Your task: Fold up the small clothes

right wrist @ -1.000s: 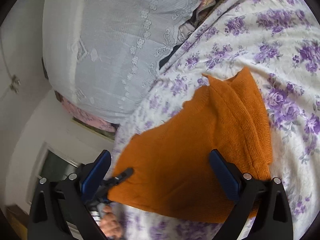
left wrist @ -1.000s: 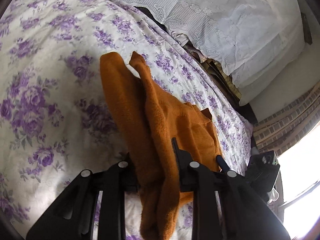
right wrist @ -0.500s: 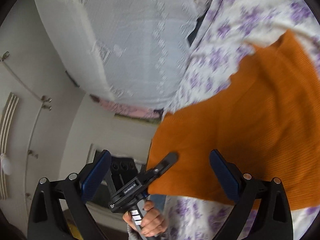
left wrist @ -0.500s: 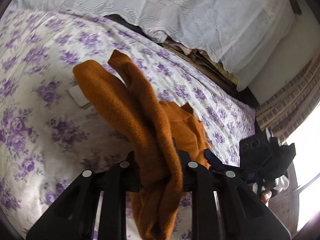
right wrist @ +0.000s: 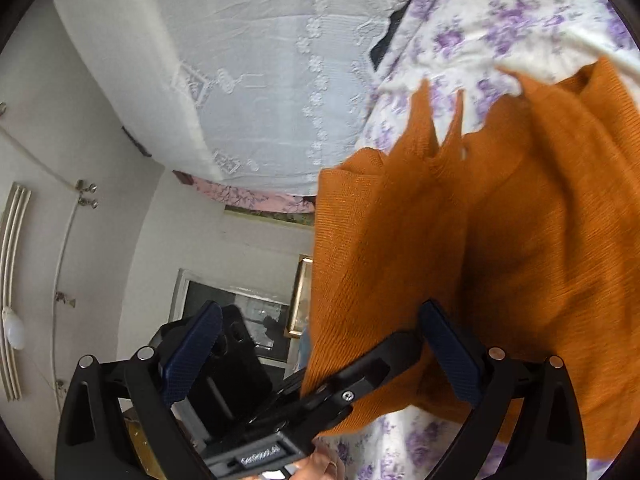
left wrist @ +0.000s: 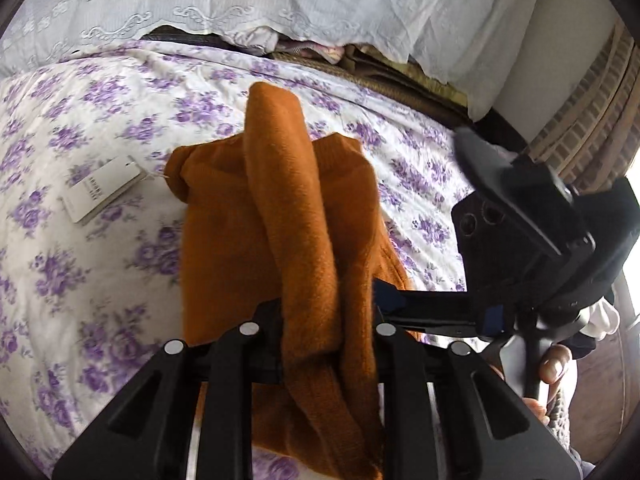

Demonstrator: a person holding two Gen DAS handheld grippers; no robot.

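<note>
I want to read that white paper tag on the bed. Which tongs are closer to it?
Left. The left tongs, clamping the orange sweater, are beside the paper tag. The right tongs sit across the sweater.

sweater (left wrist: 280, 216) on bedsheet (left wrist: 100, 280), front part bunched between left gripper (left wrist: 316, 324) fingers. paper tag (left wrist: 100, 188) on sheet just left of sweater. lace-covered pile (left wrist: 280, 0) behind. right gripper (left wrist: 520, 240) right of sweater.

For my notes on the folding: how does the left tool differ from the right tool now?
1. The left tool is shut on the orange knitted sweater; the right tool stands open.
2. The left tool lifts the sweater; the right tool holds nothing.
Both are black.
</note>
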